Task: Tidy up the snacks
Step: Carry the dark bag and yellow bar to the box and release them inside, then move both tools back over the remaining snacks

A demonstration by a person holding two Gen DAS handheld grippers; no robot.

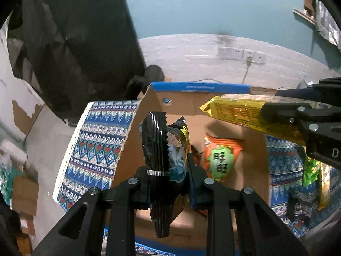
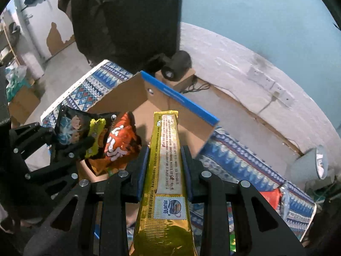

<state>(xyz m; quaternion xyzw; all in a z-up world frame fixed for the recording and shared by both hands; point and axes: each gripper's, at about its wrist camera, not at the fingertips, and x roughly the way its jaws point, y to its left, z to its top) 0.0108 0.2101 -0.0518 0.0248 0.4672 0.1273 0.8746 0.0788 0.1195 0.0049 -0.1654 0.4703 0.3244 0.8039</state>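
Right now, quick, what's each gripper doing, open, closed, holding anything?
Left gripper: closed on a black snack packet, above the cardboard box.
Right gripper: closed on a long gold snack pack.

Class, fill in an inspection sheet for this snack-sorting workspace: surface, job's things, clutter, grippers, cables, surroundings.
Surface: patterned blue tablecloth.
Job's things: open cardboard box holding an orange snack bag; black snack bag; long yellow snack pack.
Clutter: more packets on the cloth beside the box.
Grippers: left hand-held gripper shut on black snack bag; right hand-held gripper shut on long yellow snack pack.
Cables: white cord plugged into wall sockets.
Surroundings: teal wall, desk lamp.
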